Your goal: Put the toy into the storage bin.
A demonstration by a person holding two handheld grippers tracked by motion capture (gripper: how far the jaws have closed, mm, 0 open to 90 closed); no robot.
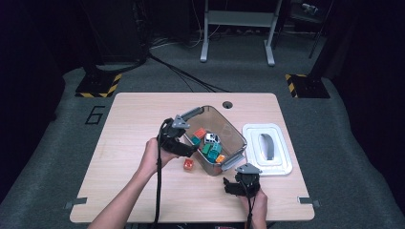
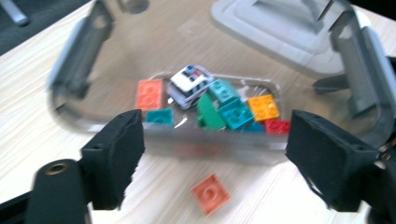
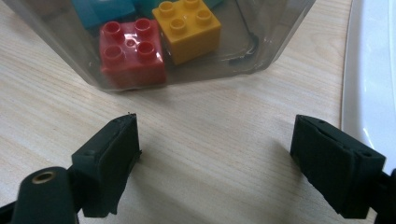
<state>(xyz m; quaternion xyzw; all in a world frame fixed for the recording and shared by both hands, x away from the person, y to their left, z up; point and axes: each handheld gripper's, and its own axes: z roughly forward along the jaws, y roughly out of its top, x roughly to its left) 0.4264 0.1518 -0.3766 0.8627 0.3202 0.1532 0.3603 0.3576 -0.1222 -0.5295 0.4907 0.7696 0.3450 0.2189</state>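
With the left gripper (image 2: 212, 156) spread wide and empty, lower it squarely over the 1 orange brick (image 2: 210, 193) lying on the table just outside the clear bin's (image 2: 359, 79) near wall, then pinch its flat sides.

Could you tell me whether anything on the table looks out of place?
Yes: one orange brick lies alone on the table, just outside the clear bin, while the other bricks and the toy car sit inside it.
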